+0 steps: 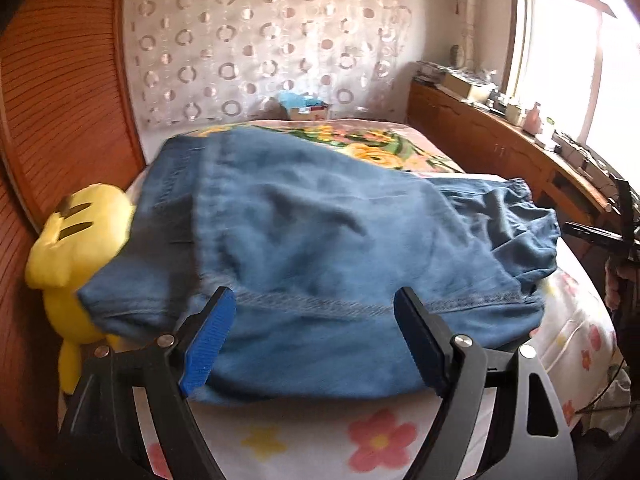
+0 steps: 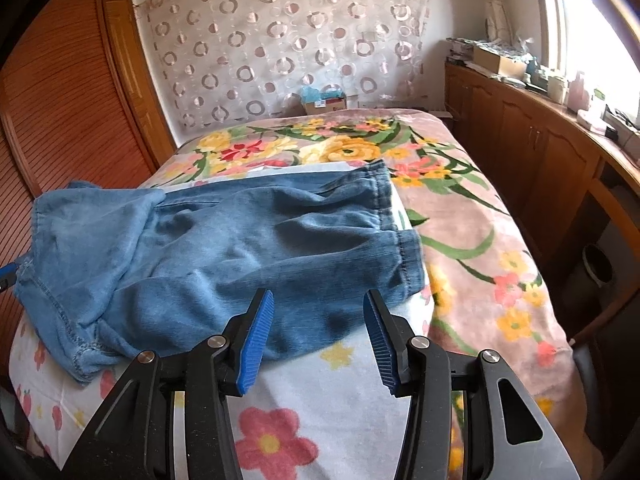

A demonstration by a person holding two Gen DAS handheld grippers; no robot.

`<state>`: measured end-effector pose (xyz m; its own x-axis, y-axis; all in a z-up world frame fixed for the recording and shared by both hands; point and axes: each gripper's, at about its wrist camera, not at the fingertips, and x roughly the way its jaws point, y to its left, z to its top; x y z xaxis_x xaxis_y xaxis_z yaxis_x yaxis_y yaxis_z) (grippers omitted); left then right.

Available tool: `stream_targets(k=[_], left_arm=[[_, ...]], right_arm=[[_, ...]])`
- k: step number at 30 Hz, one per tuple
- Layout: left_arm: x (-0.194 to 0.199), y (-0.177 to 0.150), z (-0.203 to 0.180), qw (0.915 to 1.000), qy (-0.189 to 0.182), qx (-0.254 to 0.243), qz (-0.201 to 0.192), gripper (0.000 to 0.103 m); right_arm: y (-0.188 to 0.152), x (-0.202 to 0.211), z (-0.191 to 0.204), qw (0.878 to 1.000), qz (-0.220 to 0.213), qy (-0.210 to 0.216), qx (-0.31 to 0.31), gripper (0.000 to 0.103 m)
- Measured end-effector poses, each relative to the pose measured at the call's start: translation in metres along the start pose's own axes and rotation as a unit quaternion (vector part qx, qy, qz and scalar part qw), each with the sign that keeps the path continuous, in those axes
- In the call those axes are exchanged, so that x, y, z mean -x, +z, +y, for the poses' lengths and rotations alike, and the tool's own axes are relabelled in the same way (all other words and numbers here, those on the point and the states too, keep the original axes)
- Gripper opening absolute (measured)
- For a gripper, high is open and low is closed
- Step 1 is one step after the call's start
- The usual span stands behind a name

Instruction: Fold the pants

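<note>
Blue denim pants [image 1: 304, 240] lie folded over on the bed, leg hems toward the near left and the elastic waistband at the right. My left gripper [image 1: 316, 308] is open, its blue pads on either side of the stitched hem edge, holding nothing. In the right wrist view the pants [image 2: 240, 248] lie across the bed with the waistband at the right. My right gripper [image 2: 318, 312] is open and empty just above the pants' near edge. A blue tip of the left gripper [image 2: 8, 272] shows at the far left edge.
A yellow plush toy [image 1: 76, 248] lies left of the pants against the wooden wardrobe [image 1: 52, 120]. The bed has a white flowered sheet [image 2: 304, 400] and a pink floral blanket [image 2: 472, 248]. A wooden cabinet [image 2: 532, 148] with clutter runs along the right under the window.
</note>
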<state>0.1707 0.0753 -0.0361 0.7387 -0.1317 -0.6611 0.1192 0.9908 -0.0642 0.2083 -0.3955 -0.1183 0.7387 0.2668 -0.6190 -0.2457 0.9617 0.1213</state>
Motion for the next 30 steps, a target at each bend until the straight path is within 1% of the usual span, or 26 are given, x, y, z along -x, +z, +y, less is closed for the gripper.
stream_targets(k=[6, 12, 23, 30], left_arm=[[-0.016, 0.015, -0.032, 0.9995, -0.028, -0.013, -0.003, 0.082], [-0.030, 0.026, -0.060, 0.9984, -0.045, -0.036, 0.003, 0.082], [-0.048, 0.031, -0.083, 0.9966, -0.060, -0.051, 0.023, 0.082], [-0.056, 0.031, -0.092, 0.9960, -0.063, -0.057, 0.030, 0.082]], right_arm=[[0.001, -0.008, -0.013, 1.000, 0.007, -0.014, -0.014, 0.049], [0.003, -0.017, -0.024, 0.999, 0.017, -0.028, -0.021, 0.049], [0.012, -0.038, -0.036, 0.998, 0.046, -0.034, -0.037, 0.049], [0.017, -0.041, -0.037, 0.997, 0.049, -0.036, -0.038, 0.049]])
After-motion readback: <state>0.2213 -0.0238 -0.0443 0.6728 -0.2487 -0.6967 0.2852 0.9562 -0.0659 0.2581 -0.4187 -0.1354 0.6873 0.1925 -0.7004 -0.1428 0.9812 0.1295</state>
